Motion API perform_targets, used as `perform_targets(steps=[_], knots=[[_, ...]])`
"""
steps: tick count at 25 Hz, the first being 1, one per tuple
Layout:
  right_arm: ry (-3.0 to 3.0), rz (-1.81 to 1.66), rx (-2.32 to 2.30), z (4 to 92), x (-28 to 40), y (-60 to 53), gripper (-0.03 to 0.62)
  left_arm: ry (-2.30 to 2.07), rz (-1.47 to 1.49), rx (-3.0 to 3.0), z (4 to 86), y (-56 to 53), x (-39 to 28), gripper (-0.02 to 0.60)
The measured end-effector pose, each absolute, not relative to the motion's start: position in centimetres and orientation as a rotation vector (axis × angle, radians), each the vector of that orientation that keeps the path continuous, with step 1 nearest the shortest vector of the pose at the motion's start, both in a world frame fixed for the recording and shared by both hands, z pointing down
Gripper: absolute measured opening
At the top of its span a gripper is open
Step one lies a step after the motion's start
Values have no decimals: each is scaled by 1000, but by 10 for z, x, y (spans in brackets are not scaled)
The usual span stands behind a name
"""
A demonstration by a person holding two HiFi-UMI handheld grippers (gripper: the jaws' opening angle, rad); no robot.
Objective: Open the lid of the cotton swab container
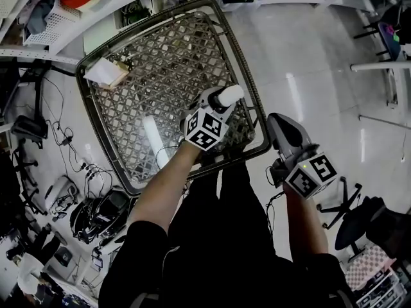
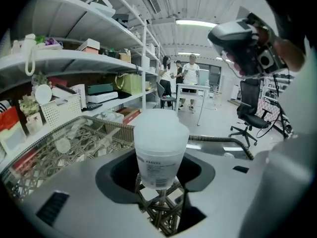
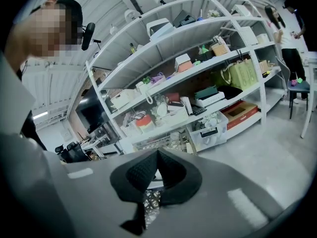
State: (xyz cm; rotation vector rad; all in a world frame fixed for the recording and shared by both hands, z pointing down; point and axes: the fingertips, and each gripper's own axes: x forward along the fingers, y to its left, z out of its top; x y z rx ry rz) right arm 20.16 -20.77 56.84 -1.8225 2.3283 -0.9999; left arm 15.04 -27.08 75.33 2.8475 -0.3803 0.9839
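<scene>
Left tool [image 1: 214, 105] clamped on cotton swab container [image 2: 161, 148]; right tool [image 1: 277, 126] together, empty.

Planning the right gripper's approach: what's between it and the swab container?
Head view: only the wicker table's dark rim crosses the gap between the right gripper and the cotton swab container; nothing else lies there.

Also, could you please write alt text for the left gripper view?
A frosted white cotton swab container, lid closed, sits gripped between the left gripper's tongs above a glass-topped wicker table. Cluttered white shelves run along the left, and an office chair stands at right.
</scene>
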Motion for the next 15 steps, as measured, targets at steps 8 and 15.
perform_targets(steps=[8,15], knots=[[2323,-896,-1810,523,190,-212,10,-297,879,2889,682,-255,136,206],[2350,-837,-1811,486,176,-197,11,-204,866,2951,612,-244,119,206]])
